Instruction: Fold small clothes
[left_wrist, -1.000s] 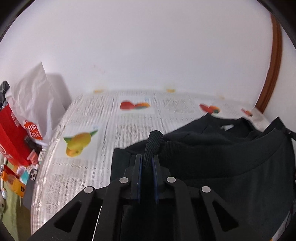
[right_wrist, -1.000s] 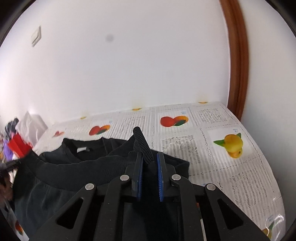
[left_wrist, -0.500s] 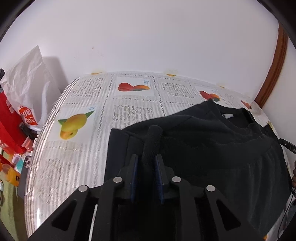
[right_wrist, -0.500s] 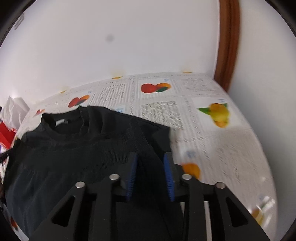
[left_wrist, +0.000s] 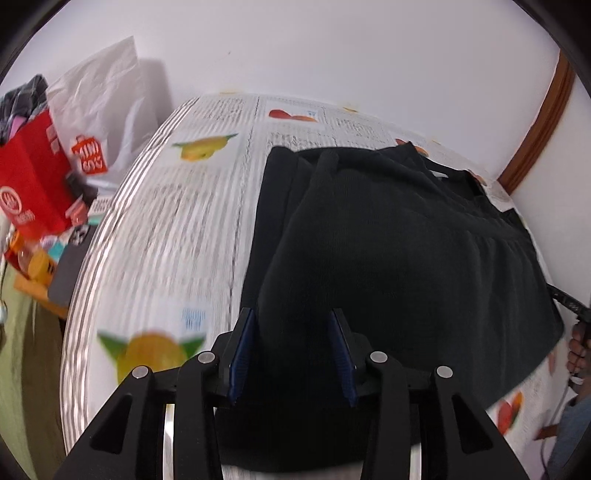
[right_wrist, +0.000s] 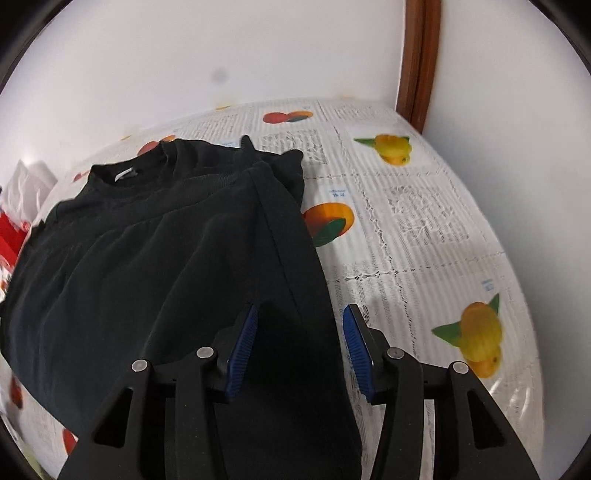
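Both jaws parted over the black garment on the desk.

We saw the black garment (right_wrist: 155, 258) lying flat on the desk (right_wrist: 424, 236), which wore a fruit-printed cloth, the garment's neckline toward the far wall and its lower part doubled up over the body. The left gripper (left_wrist: 291, 350) had just been opening; its blue pads (left_wrist: 242, 350) stood apart with dark cloth between them, not pressed on it. The right gripper (right_wrist: 301, 350) had likewise just been opening, jaws apart astride the garment's right edge, the left pad over cloth, the right pad over the desk. In the left wrist view a red bag (left_wrist: 31, 188) and a white bag (left_wrist: 107, 107) stood beyond the desk's left edge. That view was blurred.
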